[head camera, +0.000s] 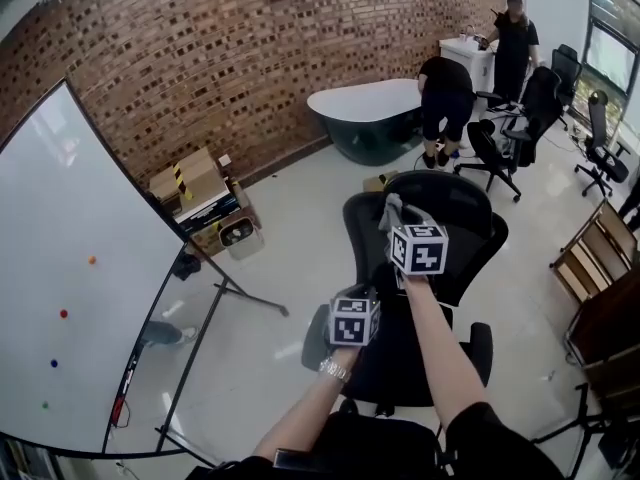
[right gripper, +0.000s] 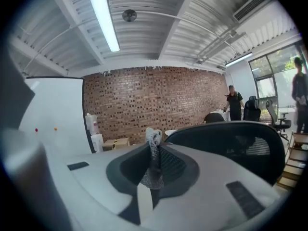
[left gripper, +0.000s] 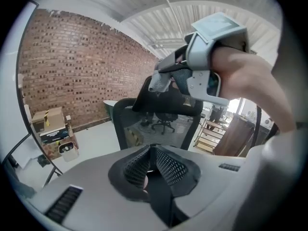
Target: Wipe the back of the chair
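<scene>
Head view: right gripper (head camera: 412, 243) is up at the top edge of the chair back (head camera: 465, 223), with a grey cloth (head camera: 393, 209) bunched at its tip on the rim. Left gripper (head camera: 354, 320) is lower, above the seat (head camera: 400, 363) and apart from the back. There is open floor (head camera: 290, 258) left of the chair, out to the whiteboard (head camera: 70, 288) and its stand legs. A wooden rack (head camera: 590, 258) is near on the right. A bathtub (head camera: 365, 118), two people and other office chairs are well apart behind.

Left gripper view: left gripper (left gripper: 150, 150) jaws are clenched, pads meeting at the tip with nothing between them. The mesh chair back (left gripper: 163, 126) is straight ahead and not touched. The right gripper (left gripper: 204, 66) and the hand (left gripper: 250, 81) holding it are up at the top edge, the cloth (left gripper: 159, 83) hanging over the rim.

Right gripper view: right gripper (right gripper: 153, 165) jaws are clamped on the cloth (right gripper: 154, 150), which sticks up above the tips. The curved top edge of the chair back (right gripper: 226, 141) is just beside on the right. Brick wall (right gripper: 154, 105) is well beyond, whiteboard (right gripper: 57, 109) on the left.
</scene>
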{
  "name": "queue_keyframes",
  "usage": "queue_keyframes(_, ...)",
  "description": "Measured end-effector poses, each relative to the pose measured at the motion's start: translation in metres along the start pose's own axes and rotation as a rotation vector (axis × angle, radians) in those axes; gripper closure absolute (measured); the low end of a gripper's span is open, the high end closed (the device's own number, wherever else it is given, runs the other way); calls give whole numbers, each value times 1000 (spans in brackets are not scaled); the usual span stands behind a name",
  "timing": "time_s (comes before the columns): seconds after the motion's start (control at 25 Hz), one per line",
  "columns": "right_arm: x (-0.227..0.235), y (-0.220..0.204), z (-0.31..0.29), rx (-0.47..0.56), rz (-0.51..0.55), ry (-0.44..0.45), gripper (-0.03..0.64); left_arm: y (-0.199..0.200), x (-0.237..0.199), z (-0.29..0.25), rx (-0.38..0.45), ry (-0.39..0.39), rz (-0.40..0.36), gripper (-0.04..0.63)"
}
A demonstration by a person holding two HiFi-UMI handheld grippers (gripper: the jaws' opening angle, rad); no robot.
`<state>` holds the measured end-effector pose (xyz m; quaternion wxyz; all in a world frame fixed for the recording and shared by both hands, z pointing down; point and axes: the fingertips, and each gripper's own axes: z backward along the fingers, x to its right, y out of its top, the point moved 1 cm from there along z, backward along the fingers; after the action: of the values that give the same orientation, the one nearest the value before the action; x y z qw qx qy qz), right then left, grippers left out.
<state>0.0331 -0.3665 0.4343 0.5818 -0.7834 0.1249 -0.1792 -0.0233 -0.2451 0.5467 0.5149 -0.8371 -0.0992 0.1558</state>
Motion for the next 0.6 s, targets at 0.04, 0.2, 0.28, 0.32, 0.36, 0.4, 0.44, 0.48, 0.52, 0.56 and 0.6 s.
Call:
queue_keyframes(0.04,2,1,-7,-3,3,-13,572,1,1,0,3,-3,1,555)
queue_keyframes(0.2,18,20,-22,11,57,-73,572,9,4,-2,18,-13,-8,555)
queue_keyframes(0.28,44,21,-20,-7,71,-134,572,9,3,-3,15,-18,-8,555)
queue_keyframes(0.32,63,19,-16,-13,70,-173,572,10,3,-3,14,-23,-10,555)
queue_keyframes(0.36,85,17,-9,-18,66,-218,572,10,4,-4,12,-27,-11,555)
queue_keyframes(0.4,109,14,0,-23,59,-264,572,9,3,-5,10,-31,-9,555)
queue_keyframes(0.44,133,11,10,-29,50,-310,572,9,4,-7,11,-36,-5,555)
queue_keyframes(0.48,157,8,23,-36,41,-355,572,10,5,-9,14,-42,-2,555)
queue_keyframes(0.52,180,5,37,-44,33,-400,572,12,8,-11,17,-50,-2,555)
queue_keyframes(0.56,202,1,52,-54,24,-442,572,12,12,-12,18,-59,-4,555)
queue_keyframes(0.6,221,-3,67,-62,15,-474,572,12,15,-15,16,-67,-3,555)
